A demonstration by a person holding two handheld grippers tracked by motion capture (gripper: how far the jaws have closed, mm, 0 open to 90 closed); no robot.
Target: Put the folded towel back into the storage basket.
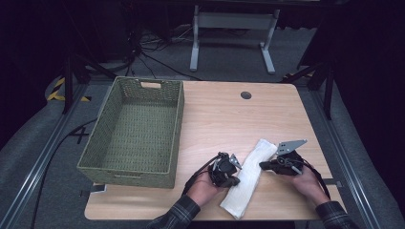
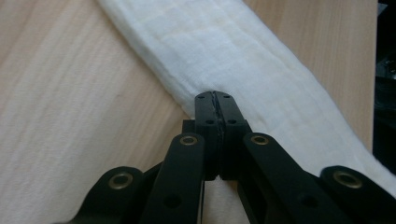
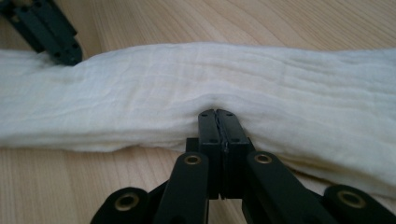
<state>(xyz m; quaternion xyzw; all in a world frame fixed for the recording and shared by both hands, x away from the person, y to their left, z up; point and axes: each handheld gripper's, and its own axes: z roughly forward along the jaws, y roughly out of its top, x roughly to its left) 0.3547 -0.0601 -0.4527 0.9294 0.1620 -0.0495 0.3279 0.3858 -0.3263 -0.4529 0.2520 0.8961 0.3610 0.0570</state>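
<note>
- At the near right of the table [image 1: 215, 119], a folded white cloth [image 1: 249, 176] lies in a long strip, slanting from near-left to far-right.
- The left gripper [image 1: 235, 180] is at the cloth's left edge, jaws together, tips touching the cloth's side; nothing shows between them.
- The right gripper [image 1: 262, 165] is at the cloth's right edge, jaws together, tips pressed against the fold, denting it slightly.
- A green woven basket [image 1: 131, 164] stands at the left, well apart from the cloth.

Left tool [image 2: 215, 95], jaws pressed together, tips at the near edge of a folded white cloth [image 2: 243, 60] lying diagonally across the wooden desk [image 2: 60, 116].
</note>
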